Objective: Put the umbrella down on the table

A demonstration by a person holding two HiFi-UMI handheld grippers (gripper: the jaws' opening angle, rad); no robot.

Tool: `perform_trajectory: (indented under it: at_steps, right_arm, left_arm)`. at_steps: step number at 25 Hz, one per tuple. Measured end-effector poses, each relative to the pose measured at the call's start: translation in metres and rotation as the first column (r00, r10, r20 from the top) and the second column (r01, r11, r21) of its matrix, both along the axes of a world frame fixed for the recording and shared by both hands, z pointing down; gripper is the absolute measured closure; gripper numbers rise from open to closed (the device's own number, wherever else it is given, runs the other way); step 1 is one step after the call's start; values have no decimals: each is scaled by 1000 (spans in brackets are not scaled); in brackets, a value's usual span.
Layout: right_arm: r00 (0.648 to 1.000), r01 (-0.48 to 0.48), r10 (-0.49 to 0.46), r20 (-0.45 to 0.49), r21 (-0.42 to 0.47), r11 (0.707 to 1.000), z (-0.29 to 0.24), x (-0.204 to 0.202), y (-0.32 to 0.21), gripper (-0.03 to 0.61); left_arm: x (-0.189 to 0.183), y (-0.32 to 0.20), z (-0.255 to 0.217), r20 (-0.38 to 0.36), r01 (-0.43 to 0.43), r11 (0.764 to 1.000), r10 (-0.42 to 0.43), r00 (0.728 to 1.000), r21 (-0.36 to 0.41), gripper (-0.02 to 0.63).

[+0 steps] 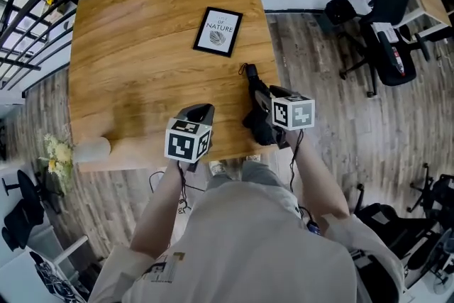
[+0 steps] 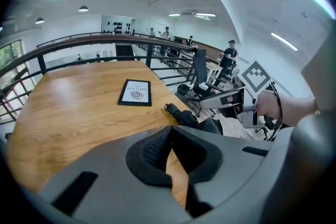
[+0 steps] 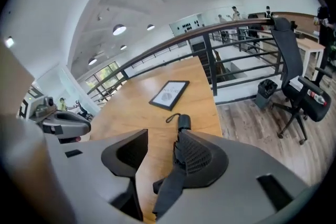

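Already the umbrella [image 1: 253, 87] lies flat on the counter [image 1: 142, 46], near its four o'clock edge. Our right tool [image 3: 160, 139] stands spread and released beside it; our left tool [image 2: 169, 131] is clenched on nothing. We judge the task essentially done.

Overhead; two low views — shared table [image 1: 142, 46]

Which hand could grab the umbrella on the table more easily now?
The right. The right hand-held gripper has its jaws apart just over the umbrella, which lies on the table close beside one pad. The left hand-held gripper is shut and farther off to the side.
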State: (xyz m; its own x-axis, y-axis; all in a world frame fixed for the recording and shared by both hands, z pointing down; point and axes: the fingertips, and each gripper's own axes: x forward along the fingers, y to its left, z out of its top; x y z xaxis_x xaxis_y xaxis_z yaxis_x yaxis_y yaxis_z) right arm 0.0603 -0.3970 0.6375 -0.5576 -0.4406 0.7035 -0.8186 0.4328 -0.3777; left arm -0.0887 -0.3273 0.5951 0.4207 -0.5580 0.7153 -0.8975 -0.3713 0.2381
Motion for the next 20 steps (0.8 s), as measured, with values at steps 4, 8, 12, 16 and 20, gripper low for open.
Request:
perform_trajectory:
  at_steps: [4, 8, 12, 16, 20]
  right_arm:
    - [998, 31, -36, 43, 116, 993, -55, -8, -5, 396]
    - [995, 35, -57, 87, 241, 970, -112, -15, -8, 439]
    - [986, 39, -96, 139, 364, 930, -174, -26, -3, 482]
    - [978, 50, -141, 155, 482, 875, -231, -34, 11, 509]
    - [973, 53, -172, 154, 578, 814, -278, -40, 30, 523]
  left_arm:
    - [-14, -8, -32, 56, 6, 996, -11, 998, 93, 597]
    - [-20, -14, -62, 75, -7, 984, -7, 997, 180, 597]
    - [-25, -17, -110, 61, -1, 960, -17, 998, 280, 597]
    - [-27, -13, -168, 36, 11, 914, -28, 999, 406, 597]
    - [-30, -2, -220, 21, 17, 862, -32, 999, 506, 597]
